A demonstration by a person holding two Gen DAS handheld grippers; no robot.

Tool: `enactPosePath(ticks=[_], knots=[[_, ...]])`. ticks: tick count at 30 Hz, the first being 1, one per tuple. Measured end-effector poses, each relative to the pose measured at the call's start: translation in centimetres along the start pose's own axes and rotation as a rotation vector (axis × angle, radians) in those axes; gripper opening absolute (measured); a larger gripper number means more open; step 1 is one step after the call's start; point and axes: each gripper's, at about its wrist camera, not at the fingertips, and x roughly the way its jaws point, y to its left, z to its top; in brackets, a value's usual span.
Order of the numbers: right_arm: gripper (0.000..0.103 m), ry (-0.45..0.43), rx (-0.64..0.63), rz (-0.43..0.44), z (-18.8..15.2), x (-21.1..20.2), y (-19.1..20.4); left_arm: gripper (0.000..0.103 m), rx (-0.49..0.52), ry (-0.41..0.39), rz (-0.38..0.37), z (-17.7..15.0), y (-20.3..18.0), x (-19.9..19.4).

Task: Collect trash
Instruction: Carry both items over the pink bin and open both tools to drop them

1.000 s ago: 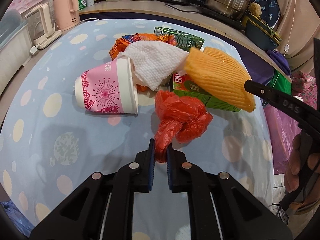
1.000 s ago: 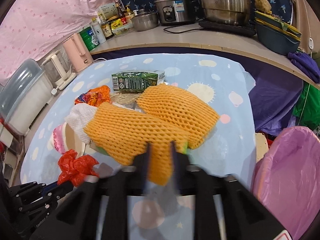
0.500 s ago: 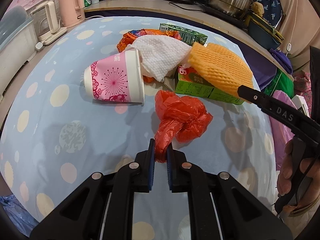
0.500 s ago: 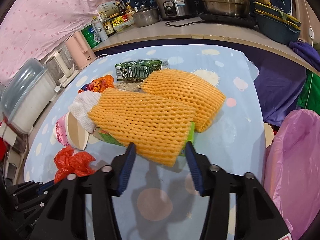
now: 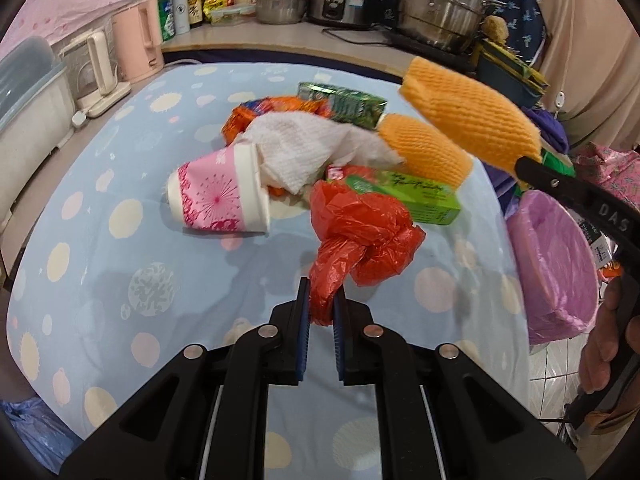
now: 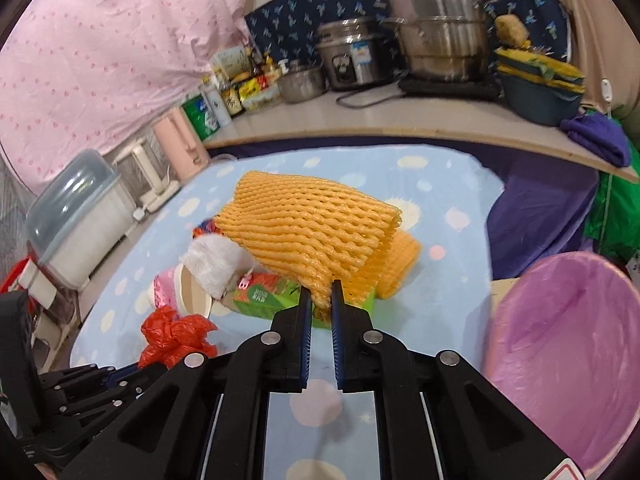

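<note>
My left gripper (image 5: 320,308) is shut on the knotted red plastic bag (image 5: 360,232), which hangs just above the blue spotted tablecloth (image 5: 100,280). My right gripper (image 6: 320,300) is shut on an orange foam net sleeve (image 6: 308,228), lifted off the pile; it also shows in the left wrist view (image 5: 472,120). A second orange sleeve (image 5: 424,152) lies on a green carton (image 5: 420,196). A pink paper cup (image 5: 216,204) lies on its side with white tissue (image 5: 308,148) in it. Behind are an orange wrapper (image 5: 260,112) and a dark green carton (image 5: 344,104).
A bin lined with a pink bag (image 6: 568,352) stands off the table's right edge, also in the left wrist view (image 5: 556,264). Pots, a rice cooker (image 6: 352,56), bottles and kettles (image 5: 136,48) line the counter behind. A plastic box (image 6: 76,224) is at left.
My right gripper closed on the upper orange sleeve and lifted it off the green carton. My left gripper kept its hold on the red bag and raised it slightly.
</note>
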Motion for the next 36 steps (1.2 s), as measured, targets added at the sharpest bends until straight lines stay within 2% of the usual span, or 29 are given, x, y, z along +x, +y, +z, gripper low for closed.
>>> enactPosePath(ticks=[6, 13, 17, 22, 25, 31, 33, 34, 35, 36], knots=[[0.009, -0.086, 0.043, -0.113, 0.1, -6.3, -4.0, 0.01, 0.098, -0.048, -0.061, 0.6, -4.7, -1.8], [0.01, -0.077, 0.163, -0.26, -2.6, -10.6, -11.6, 0.01, 0.271, -0.081, -0.177, 0.3, -13.1, -2.4], [0.01, -0.029, 0.236, -0.331, -5.1, -10.9, -15.4, 0.01, 0.376, -0.077, -0.237, -0.3, -18.3, -1.8], [0.01, 0.019, 0.294, -0.357, -7.4, -10.4, -18.6, 0.01, 0.462, -0.056, -0.272, -0.8, -23.7, 0.3], [0.011, 0.042, 0.308, -0.367, -8.3, -9.7, -19.6, 0.01, 0.485, -0.036, -0.281, -0.8, -25.6, 1.5], [0.022, 0.053, 0.346, -0.376, -9.2, -9.0, -21.2, 0.011, 0.502, 0.012, -0.265, -0.8, -27.9, 4.7], [0.029, 0.052, 0.36, -0.379, -9.2, -8.9, -21.5, 0.013, 0.506, 0.025, -0.261, -0.8, -28.2, 5.4], [0.03, 0.046, 0.366, -0.377, -9.2, -9.0, -21.6, 0.017, 0.508, 0.029, -0.249, -0.9, -28.4, 5.7], [0.035, 0.039, 0.367, -0.378, -9.2, -9.1, -21.7, 0.023, 0.508, 0.037, -0.24, -1.0, -28.4, 6.1], [0.038, 0.034, 0.367, -0.38, -9.0, -9.3, -21.6, 0.033, 0.506, 0.038, -0.236, -1.0, -28.4, 6.3]])
